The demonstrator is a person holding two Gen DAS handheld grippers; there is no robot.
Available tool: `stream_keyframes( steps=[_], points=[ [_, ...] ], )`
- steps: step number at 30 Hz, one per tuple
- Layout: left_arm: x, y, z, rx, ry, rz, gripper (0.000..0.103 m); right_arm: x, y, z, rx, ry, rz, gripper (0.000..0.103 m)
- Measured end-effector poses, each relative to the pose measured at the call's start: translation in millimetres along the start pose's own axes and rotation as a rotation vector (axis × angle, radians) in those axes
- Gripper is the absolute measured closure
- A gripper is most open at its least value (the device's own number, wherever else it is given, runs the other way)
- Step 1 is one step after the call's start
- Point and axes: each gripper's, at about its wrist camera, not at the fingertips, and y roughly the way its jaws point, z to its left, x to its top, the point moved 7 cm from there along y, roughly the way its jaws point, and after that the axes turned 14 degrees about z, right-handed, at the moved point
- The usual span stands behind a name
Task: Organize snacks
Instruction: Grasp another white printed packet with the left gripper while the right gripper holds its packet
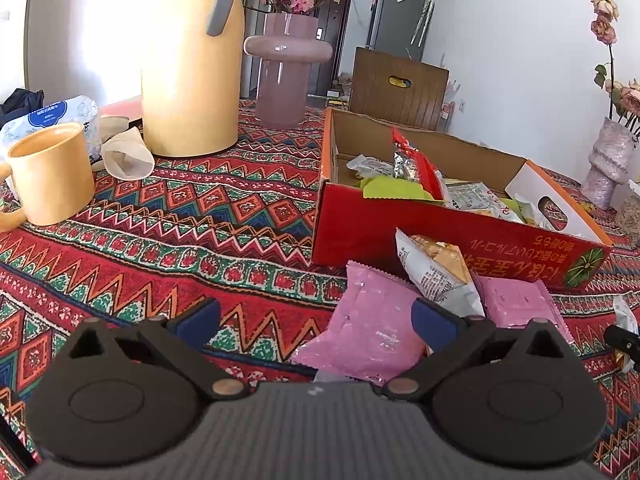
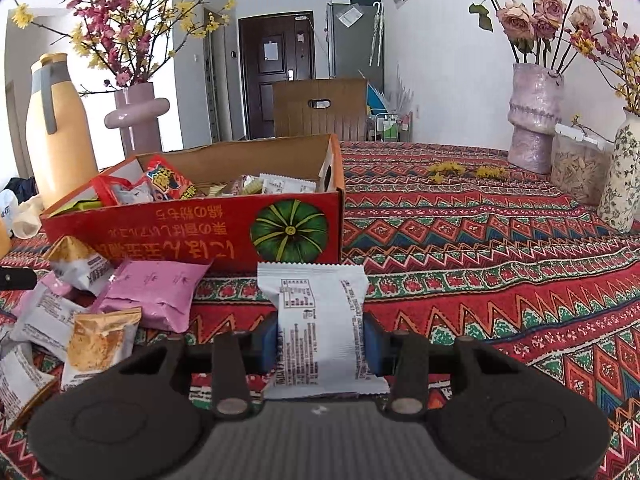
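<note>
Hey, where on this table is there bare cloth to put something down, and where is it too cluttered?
Free: the tablecloth right of the red box, up to the vases; also the stretch between the mug and the box. Crowded: the snack pile in front of the box, and inside it.

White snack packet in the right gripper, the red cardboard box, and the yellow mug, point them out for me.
white snack packet [image 2: 320,320], right wrist view, on its printed back face.
red cardboard box [image 2: 192,236], right wrist view, on its front wall.
yellow mug [image 1: 52,176], left wrist view, on its side.
</note>
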Motion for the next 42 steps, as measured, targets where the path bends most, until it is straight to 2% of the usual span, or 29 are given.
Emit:
stream_keyframes(
  steps=[7,10,14,19,30,32,39,42],
  points=[
    [3.5,-7.9,-0.4,0.008,0.022,-0.005,0.0,-0.7,-0.3,3.7,-0.006,-0.014,-0.007,0.061],
    [3.2,-15.4,0.1,0.038,0.059,-0.014,0.0,-0.7,-0.7,3.8,-0.001,-0.012,-0.009,0.061],
    [-3.7,-18.7,1.5,0.074,0.123,0.015,0.0,-1.1,-1.6,3.0,0.008,-0.01,-0.014,0.061],
    [-18.2,-26.1,0.1,0.067,0.176,0.053,0.0,-1.5,-2.6,2.7,0.017,-0.006,-0.022,0.061],
    [-42.2,-25.6,-13.7,0.065,0.224,0.095,0.001,-2.5,-5.6,2.3,0.031,-0.006,-0.038,0.061],
    [-42.9,-23.5,-14.0,0.065,0.218,0.099,0.004,-2.6,-5.9,2.5,0.032,-0.006,-0.04,0.061],
    [-46.4,-18.8,-19.4,0.042,0.229,0.116,0.031,-3.4,-7.6,2.7,0.037,-0.007,-0.048,0.061],
    [-49.2,-17.2,-20.6,0.033,0.234,0.121,0.036,-3.9,-8.0,2.9,0.041,-0.009,-0.048,0.061]
  ],
)
